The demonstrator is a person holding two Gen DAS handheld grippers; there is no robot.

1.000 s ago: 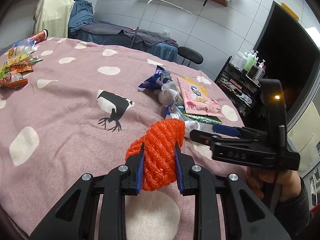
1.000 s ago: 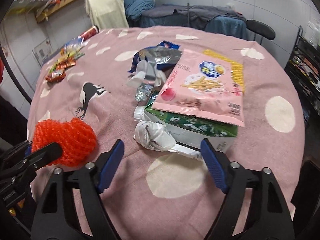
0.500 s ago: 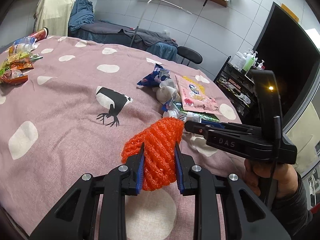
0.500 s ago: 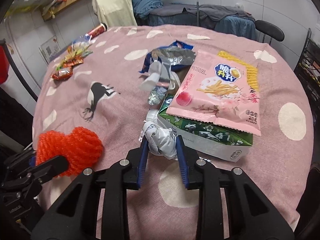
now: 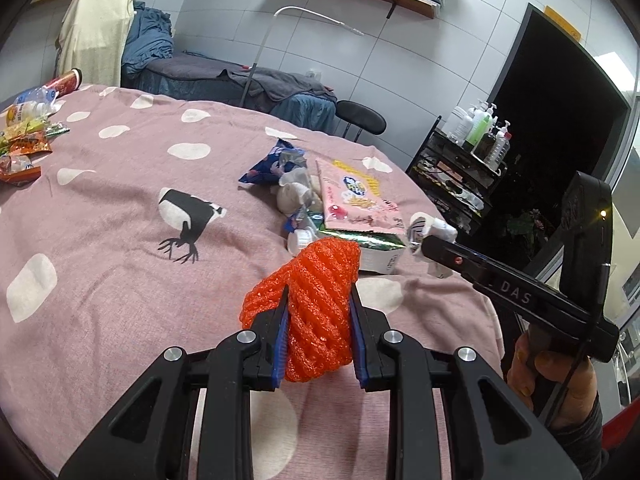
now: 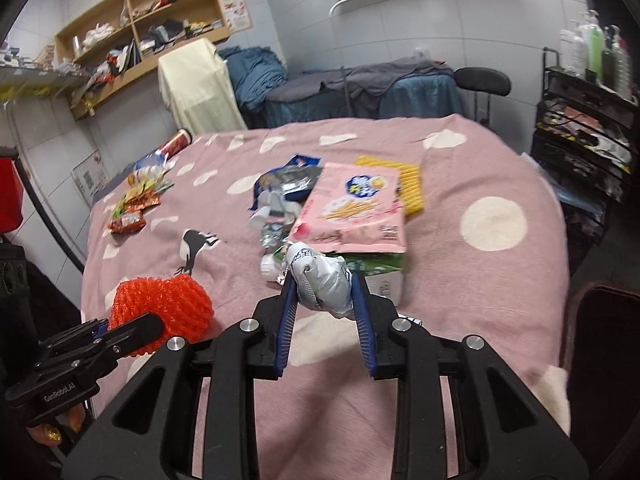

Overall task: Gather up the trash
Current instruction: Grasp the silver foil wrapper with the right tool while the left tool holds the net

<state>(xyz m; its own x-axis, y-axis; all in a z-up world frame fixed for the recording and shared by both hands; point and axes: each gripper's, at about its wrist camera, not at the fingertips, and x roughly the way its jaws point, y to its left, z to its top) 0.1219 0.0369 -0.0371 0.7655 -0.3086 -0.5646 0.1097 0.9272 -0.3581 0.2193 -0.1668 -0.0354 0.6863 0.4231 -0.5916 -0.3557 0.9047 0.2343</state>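
Observation:
My left gripper (image 5: 319,308) is shut on an orange foam net (image 5: 318,312) and holds it above the pink spotted cloth (image 5: 100,240); the net also shows in the right wrist view (image 6: 160,308). My right gripper (image 6: 323,288) is shut on a crumpled silver-white wrapper (image 6: 320,280), lifted off the cloth; the wrapper also shows in the left wrist view (image 5: 430,230). A trash pile lies mid-table: a pink snack bag (image 6: 352,212), a green-white carton (image 6: 376,270), a blue foil bag (image 6: 286,184) and a small white cup (image 5: 298,242).
More wrappers (image 6: 134,208), a plastic bottle (image 5: 30,104) and a red can (image 6: 174,144) lie at the table's far left. A black rack with bottles (image 5: 476,148) and a black chair (image 5: 360,120) stand beyond the table. Shelves (image 6: 136,28) line the wall.
My right gripper closed on the crumpled wrapper beside the carton and lifted it off the cloth. My left gripper kept hold of the orange net.

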